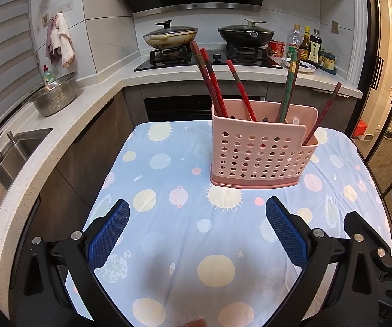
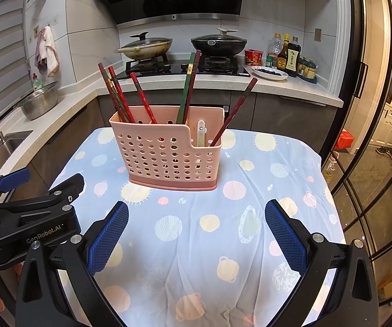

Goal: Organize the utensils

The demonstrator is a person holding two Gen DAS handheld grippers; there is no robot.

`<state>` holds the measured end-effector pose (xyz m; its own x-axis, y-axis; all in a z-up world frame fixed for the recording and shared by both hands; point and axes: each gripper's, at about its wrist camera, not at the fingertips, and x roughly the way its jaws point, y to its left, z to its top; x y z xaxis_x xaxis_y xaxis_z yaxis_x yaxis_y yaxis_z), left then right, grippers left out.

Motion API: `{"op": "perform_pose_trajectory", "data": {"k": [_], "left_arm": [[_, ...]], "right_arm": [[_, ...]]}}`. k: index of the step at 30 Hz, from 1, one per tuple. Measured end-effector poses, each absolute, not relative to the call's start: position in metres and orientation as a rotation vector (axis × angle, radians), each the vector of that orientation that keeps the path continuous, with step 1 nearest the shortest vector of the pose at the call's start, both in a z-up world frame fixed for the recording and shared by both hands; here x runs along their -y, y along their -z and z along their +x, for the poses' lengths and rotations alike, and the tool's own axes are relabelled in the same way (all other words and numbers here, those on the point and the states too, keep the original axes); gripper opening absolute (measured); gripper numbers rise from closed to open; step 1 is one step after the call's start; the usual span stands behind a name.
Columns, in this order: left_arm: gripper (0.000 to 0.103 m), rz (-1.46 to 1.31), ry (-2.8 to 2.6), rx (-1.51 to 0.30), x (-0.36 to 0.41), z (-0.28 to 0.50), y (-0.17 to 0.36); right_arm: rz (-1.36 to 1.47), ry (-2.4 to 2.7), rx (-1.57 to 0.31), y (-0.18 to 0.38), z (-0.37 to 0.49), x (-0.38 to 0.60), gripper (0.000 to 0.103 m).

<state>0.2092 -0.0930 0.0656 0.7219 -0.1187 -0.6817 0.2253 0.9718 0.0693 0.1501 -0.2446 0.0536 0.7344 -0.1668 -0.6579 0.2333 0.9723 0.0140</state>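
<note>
both my left tongs [image 1: 197, 230] and right tongs [image 2: 196, 230] gape wide, holding nothing, low over the bench [image 2: 264, 163]. pink perforated plastic caddy [image 2: 168, 155] stands mid-bench on the planet-print cloth, lacquered chopsticks [image 2: 119, 98] leaning in it, one stray [image 2: 234, 111] in the small side slot. next i'd pinch that one high, lift straight.

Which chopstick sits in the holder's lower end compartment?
The dark red chopstick leaning outward at the low-walled end of the pink holder, beside the pale utensil handle. All others stand in the taller section.
</note>
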Motion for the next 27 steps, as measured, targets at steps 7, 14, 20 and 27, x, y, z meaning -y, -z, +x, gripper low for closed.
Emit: {"op": "perform_pose_trajectory", "data": {"k": [7,14,20,27], "left_arm": [[0.096,0.159,0.183,-0.738,0.0941,0.2081,-0.0655],[0.096,0.171,0.158,-0.734,0.0961,0.2068,-0.0648],[0.096,0.175,0.153,-0.739,0.0965,0.2074,-0.0649],[0.096,0.177,0.149,-0.743,0.0958,0.2081,-0.0646]], "right_arm": [[0.096,0.220,-0.711,-0.0527,0.1490,0.2441,0.097],[0.097,0.219,-0.716,-0.0508,0.1488,0.2440,0.097],[0.096,0.219,-0.719,-0.0503,0.1491,0.2440,0.097],[0.094,0.219,-0.719,-0.0503,0.1496,0.2435,0.097]]}}
